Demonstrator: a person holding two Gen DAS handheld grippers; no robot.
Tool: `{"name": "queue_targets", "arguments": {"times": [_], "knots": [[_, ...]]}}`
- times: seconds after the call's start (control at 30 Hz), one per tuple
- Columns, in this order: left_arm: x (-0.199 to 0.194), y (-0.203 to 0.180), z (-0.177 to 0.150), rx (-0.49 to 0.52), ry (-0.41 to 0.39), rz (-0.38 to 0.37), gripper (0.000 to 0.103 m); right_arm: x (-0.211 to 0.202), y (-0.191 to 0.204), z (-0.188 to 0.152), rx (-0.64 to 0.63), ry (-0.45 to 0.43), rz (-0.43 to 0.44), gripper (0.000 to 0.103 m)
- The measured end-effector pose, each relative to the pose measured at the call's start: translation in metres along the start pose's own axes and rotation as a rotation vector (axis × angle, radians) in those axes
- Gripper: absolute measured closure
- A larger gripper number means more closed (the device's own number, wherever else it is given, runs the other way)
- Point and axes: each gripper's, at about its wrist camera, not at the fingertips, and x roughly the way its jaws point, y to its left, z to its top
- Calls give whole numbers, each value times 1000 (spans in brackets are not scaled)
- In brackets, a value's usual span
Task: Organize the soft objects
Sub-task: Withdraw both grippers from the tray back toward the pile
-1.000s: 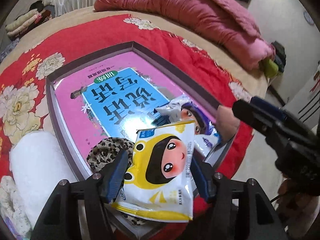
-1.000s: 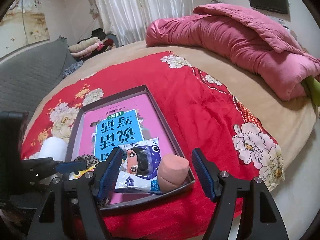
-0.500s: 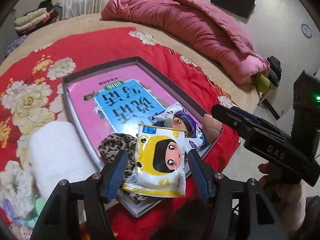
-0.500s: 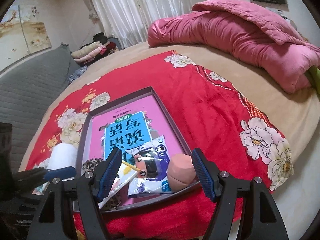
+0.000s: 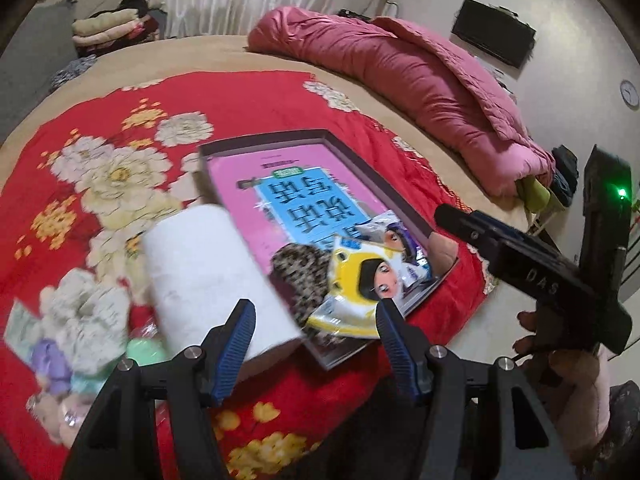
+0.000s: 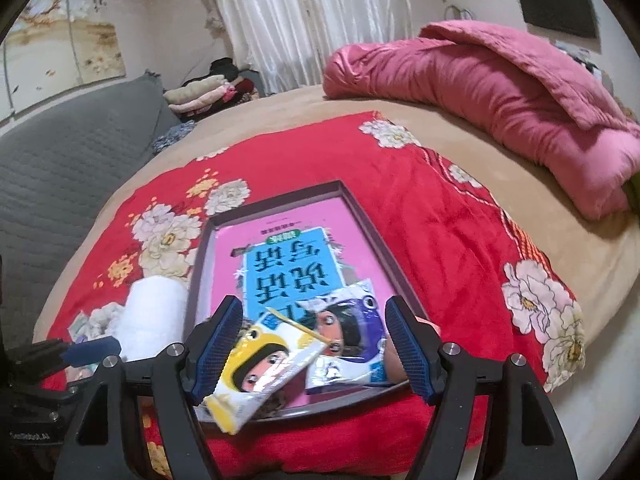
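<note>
A dark-rimmed tray (image 5: 362, 157) (image 6: 374, 226) with a pink and blue printed bottom lies on the red flowered blanket. In its near end lie a yellow cartoon packet (image 5: 362, 280) (image 6: 260, 372), a purple cartoon packet (image 5: 400, 236) (image 6: 348, 344), a leopard-print piece (image 5: 298, 266) and a pink ball (image 5: 444, 252). The yellow packet overhangs the near rim. My left gripper (image 5: 312, 328) (image 6: 90, 350) is open and empty, hanging above a white roll (image 5: 200, 264) (image 6: 156, 312) beside the tray. My right gripper (image 6: 312, 332) (image 5: 472, 224) is open above the packets, touching neither.
Small pastel soft things (image 5: 76, 320) lie blurred left of the white roll. A rumpled pink quilt (image 5: 400, 68) (image 6: 500, 80) fills the bed's far side. Folded clothes (image 6: 200, 94) and a grey sofa (image 6: 60, 152) stand beyond the bed. A hand (image 5: 560, 360) holds the right gripper.
My left gripper has drawn back, up and leftward from the yellow packet, which stays in the tray; the white roll now lies under it. My right gripper rose a little over the packets.
</note>
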Motion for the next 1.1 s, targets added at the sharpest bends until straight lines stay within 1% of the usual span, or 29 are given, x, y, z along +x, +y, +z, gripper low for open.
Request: {"name": "queue_targets", "arguments": {"times": [0.1,0.2,0.37,0.5,0.57,0.67,0.83,0.93,1.03,1.1], "knots": [[-10,10,-8,-18,-4,25,41,-4,15,2,-36,0,4,28],[-20,20,-15,-39,-1,25,41,-9,33,5,-85,-5,1,28],[-35,32,-22,-49,-10,50,41,-20,54,7,-123,-16,14,28],[-47,47,-27,-91,-13,44,41,-28,79,4,-187,-13,28,28],[-55,56,-31,-105,-29,43,41,-30,90,3,-217,-13,35,28],[-66,72,-37,-136,-36,57,41,-35,110,0,-268,-16,50,28],[-84,107,-54,-207,-35,123,41,-39,146,-9,-355,-10,85,28],[-91,128,-68,-256,-15,131,41,-42,171,-19,-438,-4,113,28],[-96,144,-81,-286,-3,176,41,-43,197,-33,-535,1,147,28],[-99,154,-88,-314,3,174,41,-42,210,-42,-591,10,164,28]]}}
